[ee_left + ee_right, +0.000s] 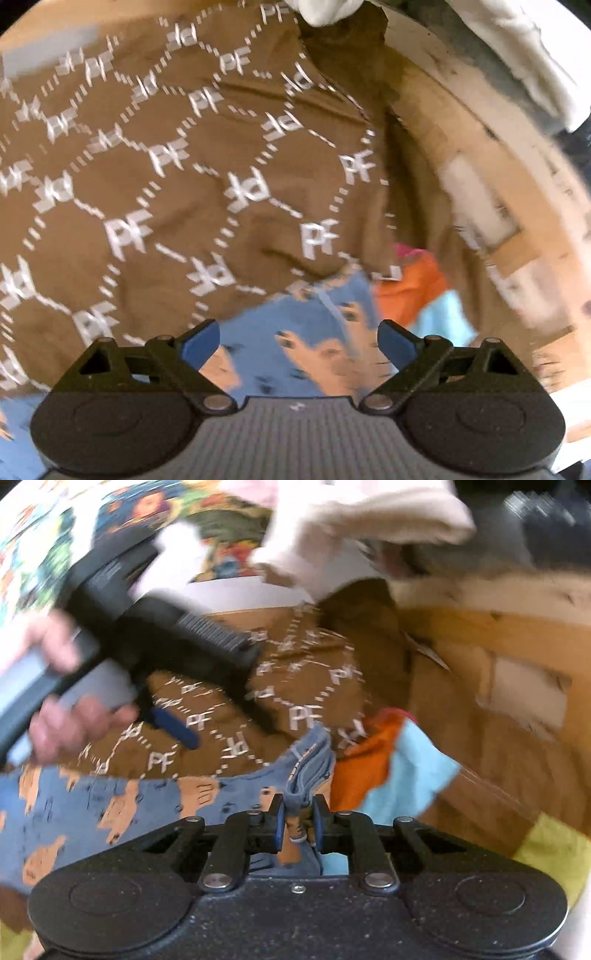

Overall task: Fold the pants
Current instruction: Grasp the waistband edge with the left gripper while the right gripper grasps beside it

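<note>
In the left wrist view, the left claw [298, 341] hangs wide apart, gripping nothing, over the blue pants [314, 354] printed with tan animals, which lie partly under a brown PF-patterned garment [184, 177]. In the right wrist view, the right claw [298, 825] is pinched onto a bunched edge of the blue pants [110, 812], beside an orange cloth [365, 760] on the wooden worktop [498, 716].

A home: loose clothes [399, 764] heaped on a wooden surface [480, 716] beside colourful patterned bedding [229, 550].
</note>
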{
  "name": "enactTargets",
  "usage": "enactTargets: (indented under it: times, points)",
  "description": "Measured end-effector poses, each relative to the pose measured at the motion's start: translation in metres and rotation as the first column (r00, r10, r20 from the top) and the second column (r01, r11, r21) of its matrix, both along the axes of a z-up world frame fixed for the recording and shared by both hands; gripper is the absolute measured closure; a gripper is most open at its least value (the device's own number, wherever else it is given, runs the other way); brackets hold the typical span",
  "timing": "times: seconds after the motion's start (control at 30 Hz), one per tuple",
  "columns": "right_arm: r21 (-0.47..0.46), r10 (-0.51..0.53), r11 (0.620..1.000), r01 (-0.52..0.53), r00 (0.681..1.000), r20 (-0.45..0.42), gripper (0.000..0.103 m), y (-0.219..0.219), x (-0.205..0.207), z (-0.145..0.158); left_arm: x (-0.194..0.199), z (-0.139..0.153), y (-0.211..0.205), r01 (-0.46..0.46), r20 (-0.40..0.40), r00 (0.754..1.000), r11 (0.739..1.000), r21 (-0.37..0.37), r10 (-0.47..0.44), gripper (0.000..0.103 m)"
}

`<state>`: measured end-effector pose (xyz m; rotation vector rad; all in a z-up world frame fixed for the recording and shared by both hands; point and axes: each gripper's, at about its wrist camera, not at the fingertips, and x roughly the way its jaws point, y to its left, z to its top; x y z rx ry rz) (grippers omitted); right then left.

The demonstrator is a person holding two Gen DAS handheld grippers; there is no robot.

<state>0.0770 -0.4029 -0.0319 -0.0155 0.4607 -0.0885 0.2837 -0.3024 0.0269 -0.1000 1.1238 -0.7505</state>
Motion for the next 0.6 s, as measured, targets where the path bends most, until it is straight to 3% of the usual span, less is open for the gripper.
enactTargets:
  times: [0.17, 0.27, 0.43, 0.5, 0.57, 0.6]
  points:
    - [-0.09, 0.07, 0.993, -0.071, 0.997, -0.017, 0.086, 0.019, 0.0, -0.002, -0.003, -0.014, -0.017, 0.04, -0.07, 0.997, 0.999, -0.013, -0.041, 0.012]
    - [-0.127, 0.098, 0.987, -0.102, 0.994, -0.037, 0.086, 0.026, -0.001, -0.004, -0.007, -0.024, -0.02, 0.029, -0.091, 0.995, 0.999, -0.027, -0.032, 0.032]
    - [-0.149, 0.119, 0.981, -0.125, 0.992, -0.048, 0.086, 0.03, -0.001, -0.006, -0.008, -0.034, -0.011, -0.031, -0.125, 0.992, 0.998, -0.047, 0.025, 0.08]
    - [-0.155, 0.116, 0.98, -0.123, 0.992, -0.056, 0.084, 0.031, 0.001, -0.007, -0.011, -0.034, -0.005, -0.031, -0.123, 0.992, 0.998, -0.062, 0.023, 0.085]
    - [-0.17, 0.109, 0.978, -0.118, 0.992, -0.063, 0.062, 0.032, 0.001, -0.008, -0.014, -0.033, 0.0, -0.025, -0.121, 0.993, 0.997, -0.072, 0.016, 0.086]
    - [-0.177, 0.108, 0.977, -0.118, 0.992, -0.064, 0.058, 0.032, 0.004, -0.008, -0.015, -0.032, 0.002, -0.023, -0.122, 0.992, 0.997, -0.071, 0.014, 0.086]
